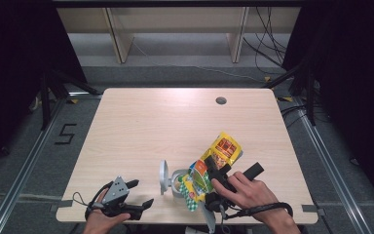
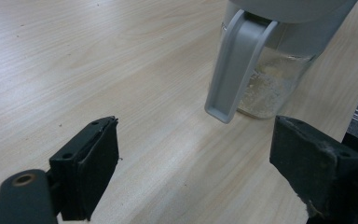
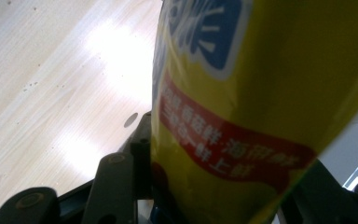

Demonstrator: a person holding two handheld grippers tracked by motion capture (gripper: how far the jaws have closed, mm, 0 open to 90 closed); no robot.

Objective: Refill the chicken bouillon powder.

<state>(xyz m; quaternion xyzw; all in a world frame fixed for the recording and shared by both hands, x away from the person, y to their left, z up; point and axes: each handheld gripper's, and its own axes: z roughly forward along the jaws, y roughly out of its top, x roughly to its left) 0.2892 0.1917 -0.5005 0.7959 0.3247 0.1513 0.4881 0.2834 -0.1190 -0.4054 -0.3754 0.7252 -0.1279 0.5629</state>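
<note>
A yellow snack bag (image 1: 225, 148) is tilted with its lower end over a clear jug (image 1: 175, 182). My right gripper (image 1: 215, 170) is shut on that bag, and a hand holds it near the table's front edge. In the right gripper view the bag (image 3: 261, 93) is pinched between the jaws. The jug (image 2: 279, 56) has a grey handle (image 2: 237, 65) and whitish grains (image 2: 265, 91) at its bottom. My left gripper (image 1: 143, 192) rests open at the front left, short of the jug. Its jaws (image 2: 200, 163) stand wide apart with nothing between them.
The light wooden table (image 1: 165, 126) has a round cable hole (image 1: 220, 101) at the back right. Beyond it stand wooden shelf units (image 1: 175, 29) with loose cables (image 1: 268, 44) on the floor. A black stand (image 1: 48, 90) is off the table's left.
</note>
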